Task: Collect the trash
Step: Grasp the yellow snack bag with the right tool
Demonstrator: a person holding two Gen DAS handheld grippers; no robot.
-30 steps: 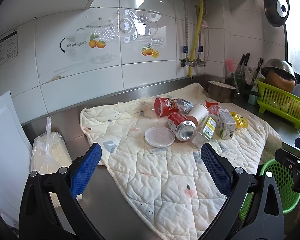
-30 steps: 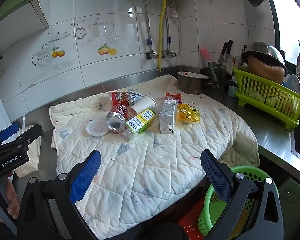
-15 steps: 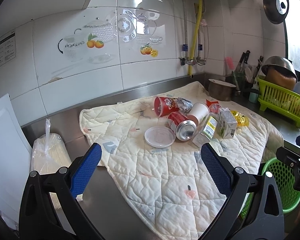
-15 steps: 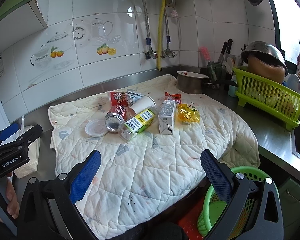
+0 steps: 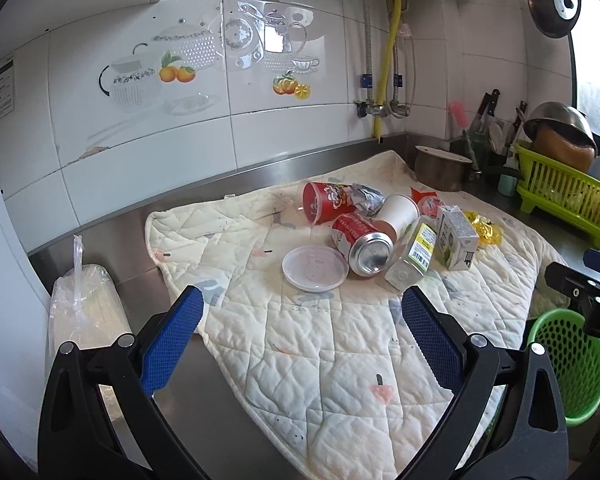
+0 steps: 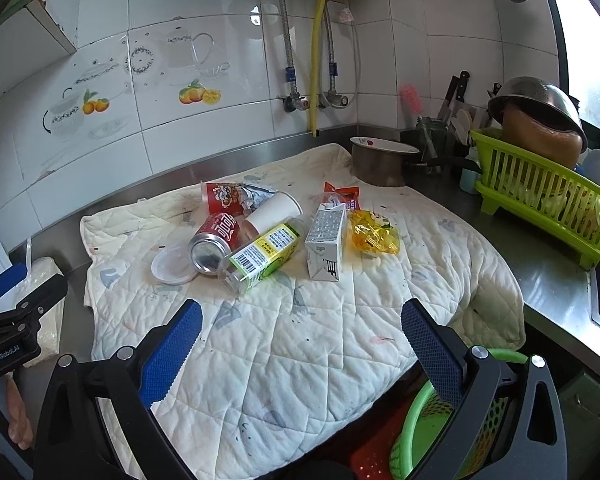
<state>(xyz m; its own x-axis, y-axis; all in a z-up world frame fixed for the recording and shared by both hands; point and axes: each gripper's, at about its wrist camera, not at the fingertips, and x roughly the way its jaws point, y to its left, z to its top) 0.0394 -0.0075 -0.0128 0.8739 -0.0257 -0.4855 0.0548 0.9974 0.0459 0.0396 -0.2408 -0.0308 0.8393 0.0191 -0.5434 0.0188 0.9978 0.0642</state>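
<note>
A pile of trash lies on a cream quilted mat (image 5: 320,344) (image 6: 300,340): a red soda can (image 5: 362,242) (image 6: 214,240), a clear plastic lid (image 5: 315,269) (image 6: 173,269), a green-labelled bottle (image 5: 414,254) (image 6: 264,254), a small carton (image 5: 456,237) (image 6: 325,242), a white paper cup (image 5: 398,212) (image 6: 274,210), a red noodle cup (image 5: 324,200) (image 6: 222,196) and a yellow wrapper (image 6: 374,236). My left gripper (image 5: 300,332) is open and empty, short of the pile. My right gripper (image 6: 300,336) is open and empty, also short of it.
A green mesh basket (image 5: 568,360) (image 6: 428,432) sits below the counter's front edge at the right. A green dish rack (image 6: 544,200), a metal pot (image 6: 380,160) and a knife holder stand at the back right. A bagged white bundle (image 5: 84,312) lies at the left.
Both grippers have drifted slightly towards the pile. Both stay open and empty, and no trash has moved.
</note>
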